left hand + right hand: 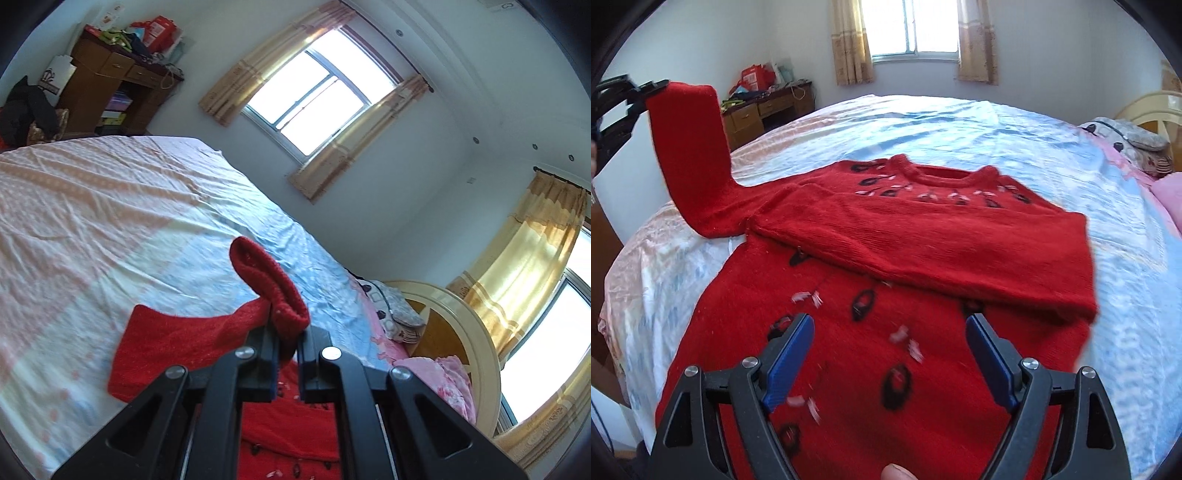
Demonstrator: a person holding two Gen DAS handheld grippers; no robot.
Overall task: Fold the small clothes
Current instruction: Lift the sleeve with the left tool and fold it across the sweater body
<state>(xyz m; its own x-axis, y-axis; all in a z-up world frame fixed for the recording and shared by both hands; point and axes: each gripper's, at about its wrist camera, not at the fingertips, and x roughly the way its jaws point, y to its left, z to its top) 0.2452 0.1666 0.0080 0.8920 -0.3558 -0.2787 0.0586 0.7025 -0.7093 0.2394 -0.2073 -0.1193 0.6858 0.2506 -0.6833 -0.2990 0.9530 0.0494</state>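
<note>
Right wrist view: red sweater [886, 314] lies flat mid-bed [997, 129], one sleeve already folded across its chest. Left hand-held gripper [287, 341] clenches the other sleeve's cuff [273, 288], lifted to fold over; right hand-held gripper [890, 349] hovers released above the body.

bed [1015, 125] | pink-blue sheet | red sweater [886, 332] flat | pillows [1126, 140] at headboard
</note>
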